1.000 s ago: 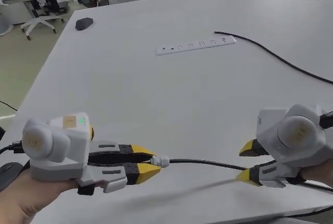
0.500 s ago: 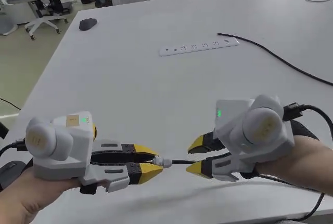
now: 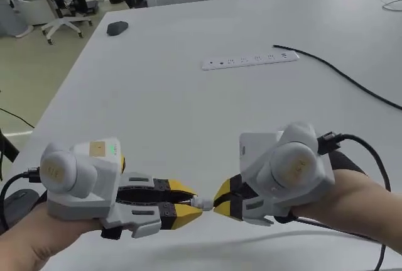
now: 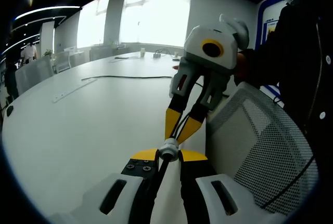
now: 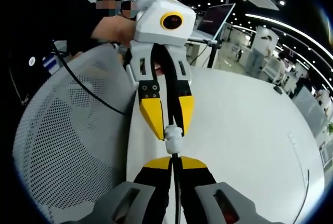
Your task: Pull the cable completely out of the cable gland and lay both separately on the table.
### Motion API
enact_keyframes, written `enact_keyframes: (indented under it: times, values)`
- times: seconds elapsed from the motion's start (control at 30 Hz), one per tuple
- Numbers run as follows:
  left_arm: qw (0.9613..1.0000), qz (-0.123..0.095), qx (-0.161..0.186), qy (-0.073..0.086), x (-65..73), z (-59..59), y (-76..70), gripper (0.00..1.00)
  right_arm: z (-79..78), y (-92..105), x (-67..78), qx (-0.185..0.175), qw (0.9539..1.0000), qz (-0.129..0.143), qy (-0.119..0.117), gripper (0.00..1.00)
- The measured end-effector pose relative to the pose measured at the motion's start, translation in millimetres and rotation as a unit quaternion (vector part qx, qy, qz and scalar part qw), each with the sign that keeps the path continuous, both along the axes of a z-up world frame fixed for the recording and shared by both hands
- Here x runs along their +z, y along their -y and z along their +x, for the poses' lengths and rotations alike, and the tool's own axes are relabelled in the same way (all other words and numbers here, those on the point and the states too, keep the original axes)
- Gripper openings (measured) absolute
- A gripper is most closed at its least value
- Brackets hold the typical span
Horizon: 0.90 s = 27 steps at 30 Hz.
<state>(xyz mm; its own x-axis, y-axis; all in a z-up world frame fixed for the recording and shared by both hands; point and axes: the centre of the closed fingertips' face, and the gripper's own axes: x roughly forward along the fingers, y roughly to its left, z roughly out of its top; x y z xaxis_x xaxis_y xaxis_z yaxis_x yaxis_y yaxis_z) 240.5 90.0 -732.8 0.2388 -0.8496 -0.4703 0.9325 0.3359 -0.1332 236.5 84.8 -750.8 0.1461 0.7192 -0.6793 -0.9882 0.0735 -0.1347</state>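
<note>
A: Where does it stand?

B: The cable gland (image 3: pixel 201 204) is pinched in the tips of the left gripper (image 3: pixel 191 201), held above the near edge of the table (image 3: pixel 188 107); the right gripper (image 3: pixel 219 200) faces it nose to nose, clenched on the cable (image 5: pixel 176 187) just beside the gland; neither piece lies on the table yet.

A: So the pull is the step in hand?

B: I'd judge so; the cable looks seated in the gland. A grip that near the gland is good, since the cable cannot buckle there.

A: How to do it well?

B: Hold the left hand rigid; draw the right straight back along the cable's own line, not sideways. A thin black cable may slip through the pads; if so, regrip near the gland and pull once more. Then set each down well apart.
</note>
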Motion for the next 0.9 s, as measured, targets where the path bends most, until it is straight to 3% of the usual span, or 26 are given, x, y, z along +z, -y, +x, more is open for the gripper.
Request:
enact_keyframes:
  times: [0.33,0.47,0.67,0.73,0.77,0.9]
  values:
    - [1.0000,-0.003,0.001,0.001,2.7,0.4,-4.6,0.15,1.7,2.3,-0.1,0.002,1.0000,-0.005,0.007,0.00]
    - [1.0000,-0.001,0.006,0.003,4.4,-0.9,-10.6,0.15,3.8,9.9,-4.1,0.004,0.9997,-0.020,0.012,0.00]
    - [0.9997,-0.006,0.022,0.014,10.3,-1.0,-25.1,0.15,9.5,23.2,-7.1,-0.013,0.9995,-0.030,0.006,0.00]
    - [0.9992,-0.016,0.035,0.003,9.6,-0.4,-32.9,0.15,10.8,26.1,-7.8,-0.017,0.9994,-0.031,0.003,0.00]
    - [0.9989,-0.017,0.043,0.008,9.7,1.5,-36.5,0.15,11.4,26.9,-7.6,-0.019,0.9993,-0.031,0.002,0.00]
    - [0.9981,-0.022,0.057,0.004,10.4,-0.7,-48.7,0.15,12.1,31.7,-9.7,-0.018,0.9991,-0.039,0.004,0.00]
